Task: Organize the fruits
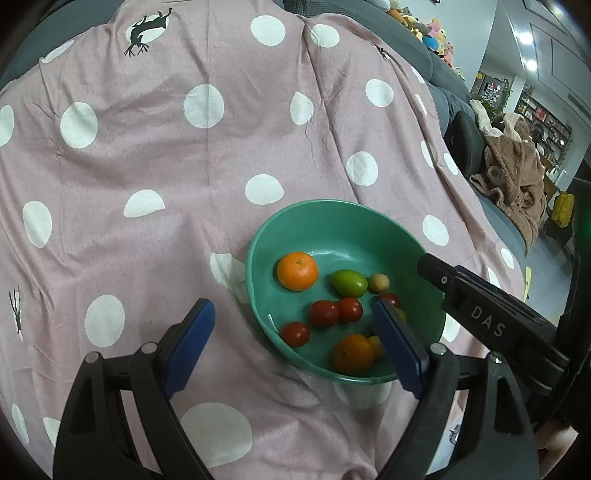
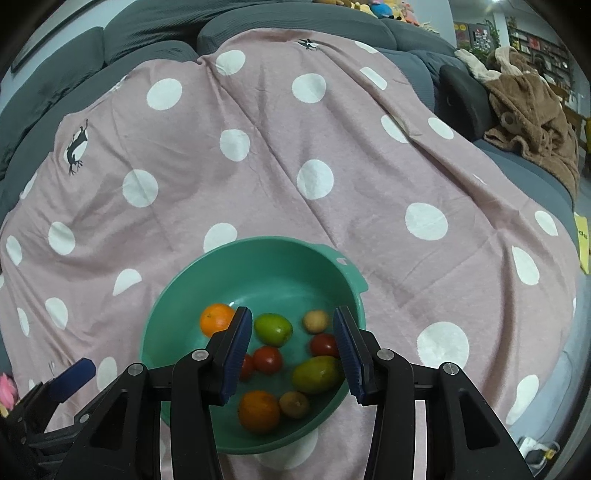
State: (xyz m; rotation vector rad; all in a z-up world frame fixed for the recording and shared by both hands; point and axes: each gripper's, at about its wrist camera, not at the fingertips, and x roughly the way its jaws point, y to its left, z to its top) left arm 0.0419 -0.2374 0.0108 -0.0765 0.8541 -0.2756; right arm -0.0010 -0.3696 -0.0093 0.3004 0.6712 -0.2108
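Note:
A green bowl (image 1: 325, 206) (image 2: 258, 245) sits on a pink dotted cloth and holds several fruits. Among them are two oranges (image 1: 297, 270) (image 2: 258, 411), a green fruit (image 1: 349, 282) (image 2: 273, 328), red tomatoes (image 1: 324, 313) (image 2: 267, 359), a small tan fruit (image 2: 316, 320) and a larger green-yellow fruit (image 2: 317, 374). My left gripper (image 1: 291, 310) stands open at the bowl's near-left rim, its right finger over the fruits. My right gripper (image 2: 292, 314) hovers open over the bowl, with nothing pressed between its pads. One of its fingers (image 1: 461, 295) enters the left wrist view from the right.
The pink cloth (image 1: 184, 166) (image 2: 332, 147) with white dots covers a grey sofa (image 2: 147, 40). A brown blanket (image 2: 532, 110) lies at the far right, by a dark cushion (image 2: 465, 99). Plush toys (image 1: 436, 29) line the sofa back.

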